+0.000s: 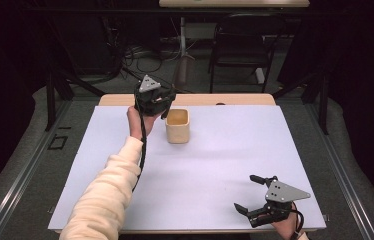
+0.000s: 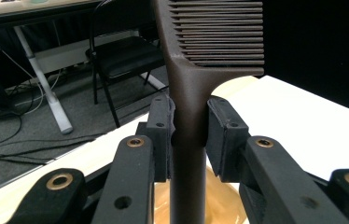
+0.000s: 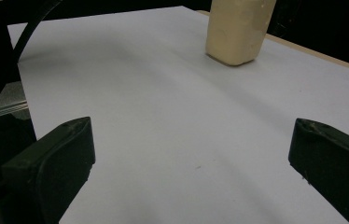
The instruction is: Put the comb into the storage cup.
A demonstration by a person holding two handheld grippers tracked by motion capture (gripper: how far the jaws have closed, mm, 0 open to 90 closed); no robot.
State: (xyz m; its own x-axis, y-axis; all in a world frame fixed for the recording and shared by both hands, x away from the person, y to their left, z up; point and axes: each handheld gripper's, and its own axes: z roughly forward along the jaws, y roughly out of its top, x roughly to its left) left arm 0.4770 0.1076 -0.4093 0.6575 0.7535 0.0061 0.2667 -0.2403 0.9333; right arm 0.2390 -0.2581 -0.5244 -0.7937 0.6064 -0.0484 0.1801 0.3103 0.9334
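Dark comb [image 2: 189, 93] upright, clamped in left tool [image 2: 189, 133] — above beige cup [image 1: 177, 125].

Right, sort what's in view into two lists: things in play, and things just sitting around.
In play:
- comb, clamped by its handle in the left gripper
- beige cup, right beside that gripper
- right gripper, open, low over the white table

Just around:
- black chair behind the table
- cables on the floor

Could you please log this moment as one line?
left gripper: shut on comb, above cup | right gripper: open, idle
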